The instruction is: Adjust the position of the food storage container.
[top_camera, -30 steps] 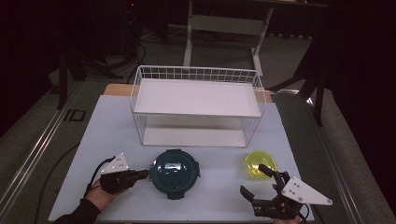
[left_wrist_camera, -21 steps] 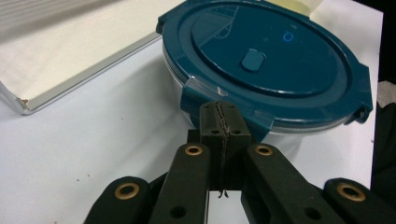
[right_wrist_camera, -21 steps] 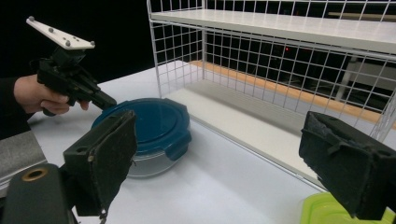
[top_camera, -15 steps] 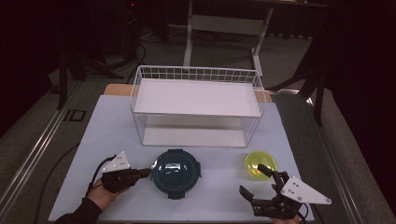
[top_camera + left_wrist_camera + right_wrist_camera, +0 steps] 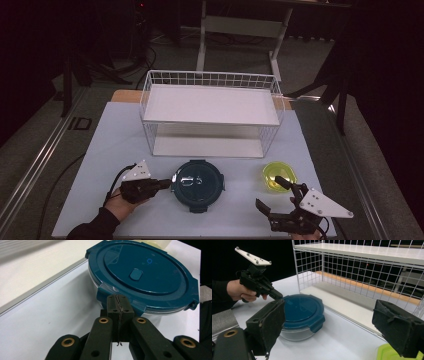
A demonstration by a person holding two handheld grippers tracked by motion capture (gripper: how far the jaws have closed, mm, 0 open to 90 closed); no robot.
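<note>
White wire shelf rack (two tiers); yellow-green bowl nearby.

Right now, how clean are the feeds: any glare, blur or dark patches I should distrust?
High view: room black, table evenly lit, glare streaks on the container lid. Left gripper view: lid sharp, background top left blurred, left gripper soft. Right gripper view: wire rack clear, the near pads slightly soft.

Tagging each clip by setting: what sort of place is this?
Probably a lab or studio recording bench, not a kitchen: a white table in a dark room, metal stand legs behind it, and a wire shelf rack staged with a lidded container.
</note>
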